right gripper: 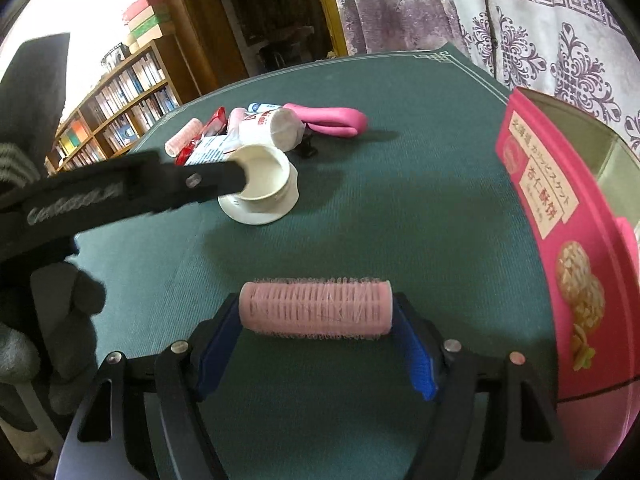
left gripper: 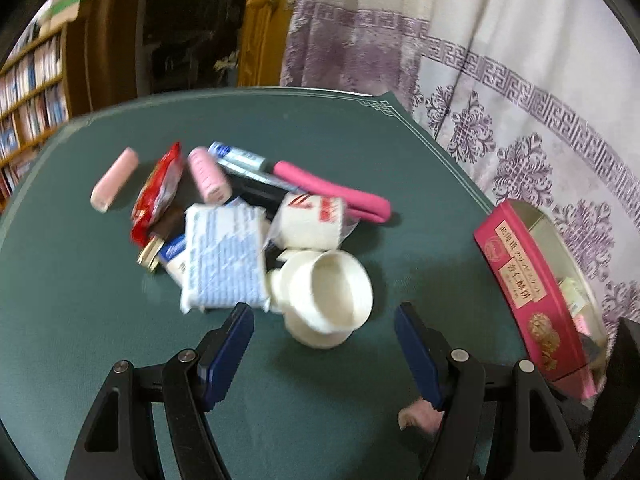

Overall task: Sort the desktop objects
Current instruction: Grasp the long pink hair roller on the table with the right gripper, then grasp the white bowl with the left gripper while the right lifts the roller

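A pile of small objects lies on the green table mat (left gripper: 320,136): a white cup (left gripper: 332,292), a white packet with blue print (left gripper: 224,256), a white roll with red print (left gripper: 312,220), a red snack packet (left gripper: 158,192), two pink hair rollers (left gripper: 114,180) (left gripper: 208,176) and a pink looped handle (left gripper: 332,190). My left gripper (left gripper: 324,332) is open, just in front of the white cup. My right gripper (right gripper: 316,316) is shut on a pink hair roller (right gripper: 316,312), held endwise above the mat. The left gripper (right gripper: 236,176) reaches over the cup (right gripper: 264,176) in the right wrist view.
An open pink biscuit box (left gripper: 528,280) stands at the table's right edge, with small items inside; it also shows in the right wrist view (right gripper: 560,216). A patterned curtain (left gripper: 500,60) hangs behind. A bookshelf (right gripper: 116,100) stands at the left.
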